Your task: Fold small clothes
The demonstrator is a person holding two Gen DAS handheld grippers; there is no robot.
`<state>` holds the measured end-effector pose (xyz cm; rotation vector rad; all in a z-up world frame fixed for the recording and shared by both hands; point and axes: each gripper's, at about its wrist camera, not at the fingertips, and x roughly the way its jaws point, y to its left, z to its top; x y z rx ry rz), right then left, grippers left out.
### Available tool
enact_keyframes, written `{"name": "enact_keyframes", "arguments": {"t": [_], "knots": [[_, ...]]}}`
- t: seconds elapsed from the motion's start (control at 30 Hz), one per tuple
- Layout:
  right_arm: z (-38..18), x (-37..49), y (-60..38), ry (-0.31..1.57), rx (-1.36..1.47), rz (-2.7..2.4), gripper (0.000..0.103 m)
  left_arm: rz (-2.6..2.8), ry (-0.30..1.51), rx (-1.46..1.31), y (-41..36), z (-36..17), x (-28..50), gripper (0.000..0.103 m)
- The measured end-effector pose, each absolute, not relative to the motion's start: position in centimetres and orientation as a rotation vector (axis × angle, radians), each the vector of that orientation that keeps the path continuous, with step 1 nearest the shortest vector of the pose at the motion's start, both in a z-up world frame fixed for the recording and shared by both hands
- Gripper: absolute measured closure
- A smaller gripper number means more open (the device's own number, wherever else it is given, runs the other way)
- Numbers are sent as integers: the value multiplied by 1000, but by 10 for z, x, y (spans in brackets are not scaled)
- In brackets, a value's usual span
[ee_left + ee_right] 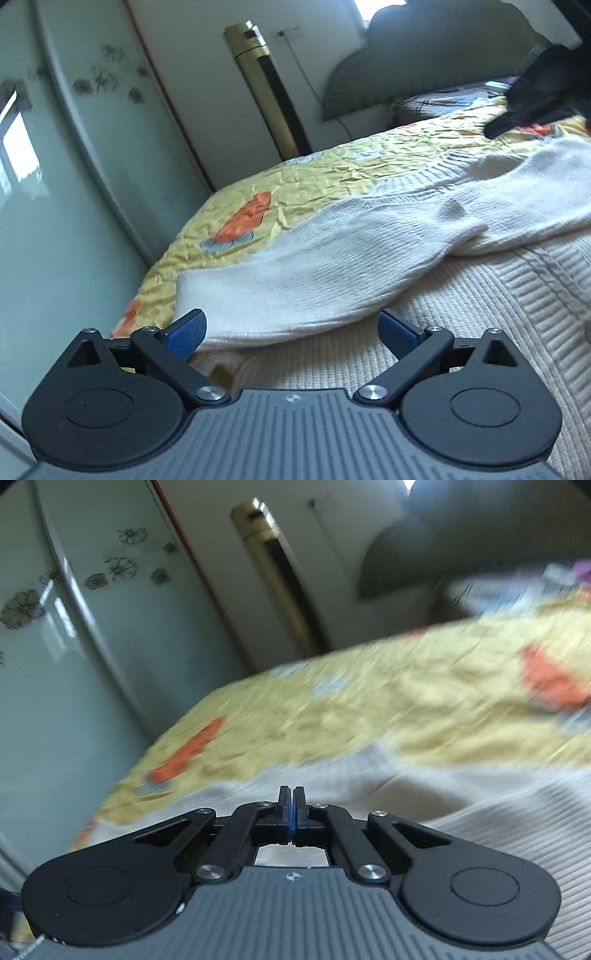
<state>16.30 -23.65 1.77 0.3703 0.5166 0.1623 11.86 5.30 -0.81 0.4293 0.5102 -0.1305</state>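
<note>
Left wrist view: sweater sleeve (314, 266) just ahead of wide-open, empty jaws; right jaws closed tight.

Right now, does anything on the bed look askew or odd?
Yes. The white sweater is not flat: one sleeve lies loosely across its body, and the cuff end overhangs onto the yellow bedspread. Nothing looks torn or spilled.
</note>
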Motion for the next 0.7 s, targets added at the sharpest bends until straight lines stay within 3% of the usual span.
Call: {"name": "enact_keyframes", "arguments": {"t": [0.1, 0.2, 0.27, 0.4, 0.43, 0.47, 0.5, 0.7], "knots": [[8, 169, -258, 587, 441, 233, 97, -122, 527, 396, 57, -8, 122, 3], [-9, 179, -255, 713, 544, 357, 78, -110, 529, 389, 58, -8, 121, 3], [-19, 185, -237, 768, 571, 400, 71, -114, 532, 392, 58, -8, 120, 3], [-37, 199, -203, 840, 637, 470, 71, -110, 532, 402, 56, -6, 119, 3], [-38, 202, -197, 827, 638, 460, 73, -106, 527, 397, 57, -5, 119, 3], [-37, 205, -193, 811, 638, 444, 85, -103, 522, 391, 57, -3, 119, 3], [-36, 208, -191, 802, 640, 426, 87, -100, 515, 386, 59, -1, 119, 3], [-13, 186, -192, 660, 514, 349, 90, -60, 521, 352, 69, 2, 127, 3]]}}
